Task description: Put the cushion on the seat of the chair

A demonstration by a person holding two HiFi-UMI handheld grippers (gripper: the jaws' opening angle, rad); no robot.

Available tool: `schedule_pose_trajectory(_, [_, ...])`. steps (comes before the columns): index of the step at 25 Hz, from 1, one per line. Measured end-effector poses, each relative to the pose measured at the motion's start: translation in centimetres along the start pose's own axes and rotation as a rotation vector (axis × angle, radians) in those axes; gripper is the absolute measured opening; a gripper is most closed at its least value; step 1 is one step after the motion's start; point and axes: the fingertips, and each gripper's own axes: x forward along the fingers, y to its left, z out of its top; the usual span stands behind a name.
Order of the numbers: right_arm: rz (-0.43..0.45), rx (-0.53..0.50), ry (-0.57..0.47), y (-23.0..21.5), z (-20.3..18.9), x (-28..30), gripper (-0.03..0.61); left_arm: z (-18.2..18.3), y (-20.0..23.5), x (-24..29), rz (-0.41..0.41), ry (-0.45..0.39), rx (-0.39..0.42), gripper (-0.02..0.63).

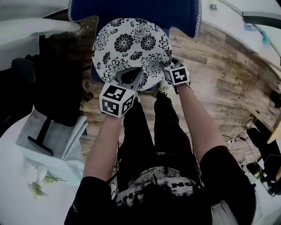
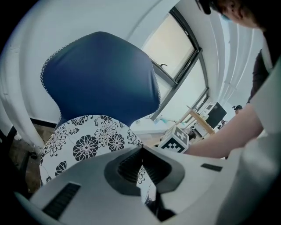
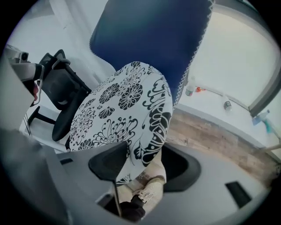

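Mostly | cushion point(image 1: 131, 44) hides chair point(image 1: 131, 9) seat | left claw point(image 2: 141, 151) pinching rim | right claw point(image 3: 145, 162) agape

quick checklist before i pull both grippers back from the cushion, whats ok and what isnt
1. The cushion is over the seat of the chair, up against the blue back: ok.
2. The cushion lies flat on the seat: cannot tell.
3. The right gripper is open, with the cushion's edge loose between its jaws: ok.
4. The left gripper has released: not ok, it is shut on the cushion's near edge.
5. The cushion is centred on the seat: cannot tell, as the seat is mostly covered.
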Motion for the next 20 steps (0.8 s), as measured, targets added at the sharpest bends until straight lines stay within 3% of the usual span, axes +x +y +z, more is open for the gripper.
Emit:
schedule_pose_trajectory(7, [-0.009, 0.049, -0.058, -1.6, 1.4, -4.6, 0.239, 3.4, -2.2, -0.8, -0.015, -0.015, 0.05, 0.015])
schedule_pose_trajectory(16, [-0.013, 0.017, -0.229, 0.4, 7.3, -13.9, 0.238, 9.2, -5.4, -4.9, -0.002, -0.06, 0.134, 0.015])
schedule_pose_trajectory(20, [0.022, 0.008, -0.367, 2.6, 11.2, -19.1, 0.142, 11.6, -6.2, -7.8, -0.004, -0.093, 0.169, 0.015])
